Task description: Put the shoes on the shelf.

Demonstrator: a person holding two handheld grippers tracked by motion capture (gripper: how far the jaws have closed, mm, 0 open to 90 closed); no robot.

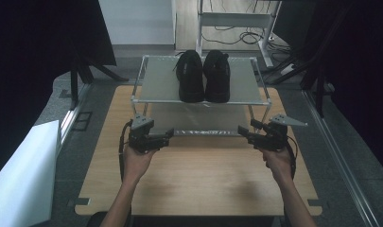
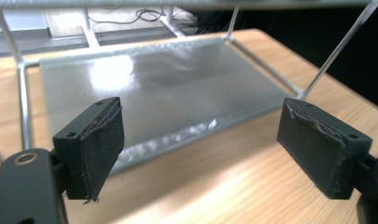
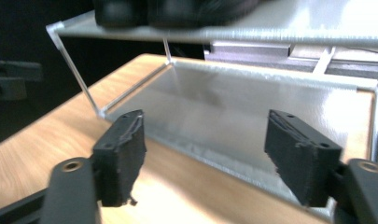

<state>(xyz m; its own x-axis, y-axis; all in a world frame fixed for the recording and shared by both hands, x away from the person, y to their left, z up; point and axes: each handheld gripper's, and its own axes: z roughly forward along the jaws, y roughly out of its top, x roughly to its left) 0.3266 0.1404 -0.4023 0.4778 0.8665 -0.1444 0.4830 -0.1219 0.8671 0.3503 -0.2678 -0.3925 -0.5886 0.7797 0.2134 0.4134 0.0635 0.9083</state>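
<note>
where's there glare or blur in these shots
Left gripper view: bright glare on the lower shelf. Right gripper view: the black shoes on the upper shelf are blurred, glare at upper right. High view: dim, dark on both sides.

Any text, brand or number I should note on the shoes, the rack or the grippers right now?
None can be read.
Black shoes on the rack's top shelf: no readable logo or label.
Rack's lower shelf: plain, glare alone.
Left gripper and right gripper fingers: no markings visible.
</note>
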